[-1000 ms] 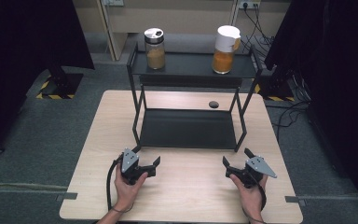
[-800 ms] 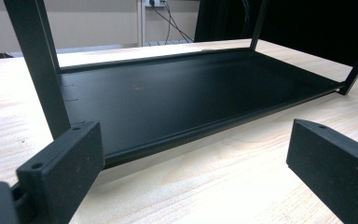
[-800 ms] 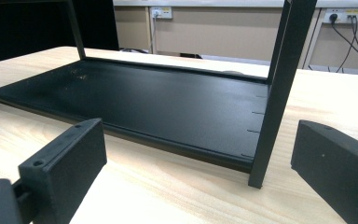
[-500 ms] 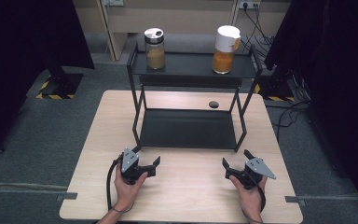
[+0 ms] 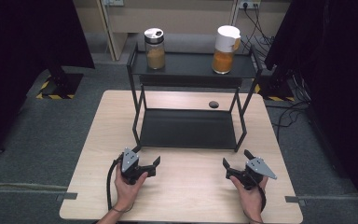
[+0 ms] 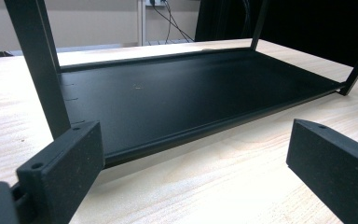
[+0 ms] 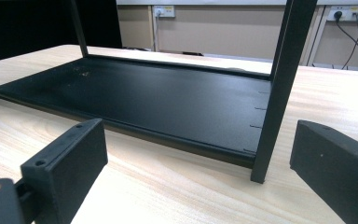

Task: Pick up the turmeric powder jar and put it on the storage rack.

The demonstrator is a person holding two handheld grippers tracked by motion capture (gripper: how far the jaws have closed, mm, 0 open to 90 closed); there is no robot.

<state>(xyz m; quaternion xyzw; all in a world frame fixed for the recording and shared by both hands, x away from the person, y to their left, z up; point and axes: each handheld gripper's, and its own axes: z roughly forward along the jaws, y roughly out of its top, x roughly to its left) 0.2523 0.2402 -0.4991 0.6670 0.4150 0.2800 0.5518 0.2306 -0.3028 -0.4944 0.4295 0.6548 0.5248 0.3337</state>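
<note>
1. Pale wooden table, bearing a black two-tier rack just ahead of both grippers.
2. On the bare wood behind the rack, far from the left gripper and right gripper: a small dark round object.

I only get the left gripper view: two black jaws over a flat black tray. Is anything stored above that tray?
Observer: Yes, an upper shelf holds a glass jar of brown powder.
Operator: Just that one?
Observer: No, a white-lidded container of orange powder stands at the shelf's other end.
Operator: Where's the other hand?
Observer: On the table, holding the right gripper, jaws open.
</note>
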